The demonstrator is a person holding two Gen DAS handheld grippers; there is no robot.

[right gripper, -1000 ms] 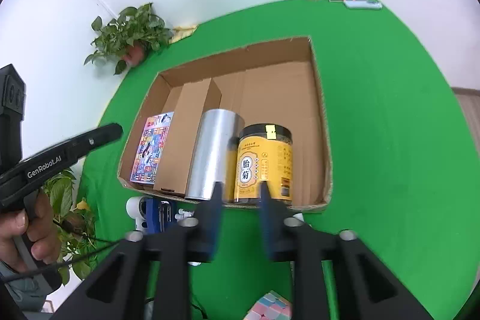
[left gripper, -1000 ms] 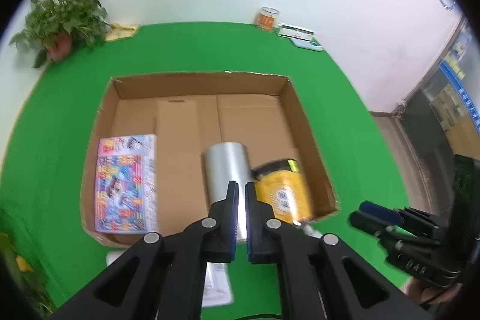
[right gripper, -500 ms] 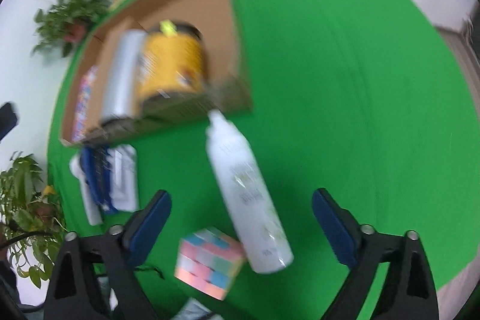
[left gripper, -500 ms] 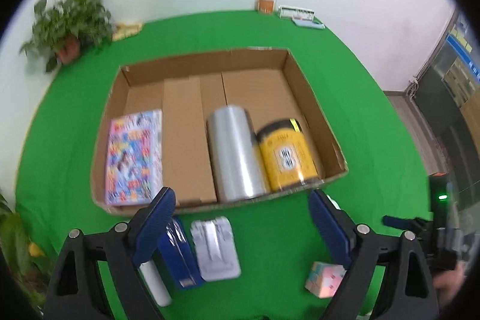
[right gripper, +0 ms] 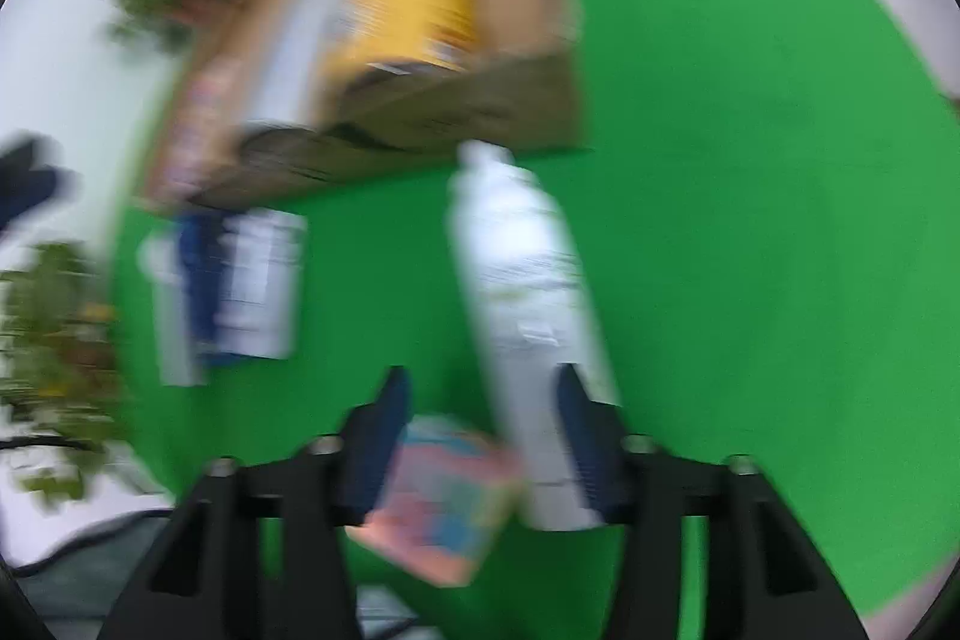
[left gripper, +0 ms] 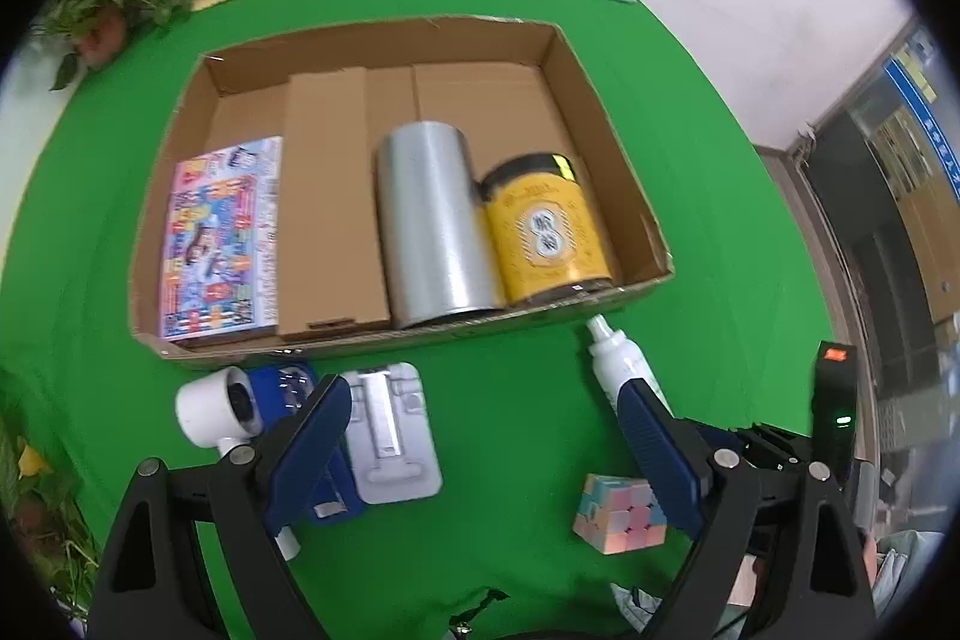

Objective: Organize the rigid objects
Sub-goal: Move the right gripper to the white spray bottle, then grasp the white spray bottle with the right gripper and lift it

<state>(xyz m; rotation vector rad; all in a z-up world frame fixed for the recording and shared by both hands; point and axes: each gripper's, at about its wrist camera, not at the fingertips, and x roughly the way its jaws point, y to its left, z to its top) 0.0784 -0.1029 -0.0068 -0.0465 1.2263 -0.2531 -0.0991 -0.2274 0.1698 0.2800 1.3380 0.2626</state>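
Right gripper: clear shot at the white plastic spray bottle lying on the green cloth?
Probably yes. The right gripper has just been narrowing its jaws, with the white plastic spray bottle and pastel puzzle cube between them; that cube crowds the left finger. The view is blurred.

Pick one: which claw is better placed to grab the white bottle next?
Right. Its claw has just been closing, and the white bottle lies partly between the fingers beside the cube. The left claw is wide open over bare cloth, nearer the white holder.
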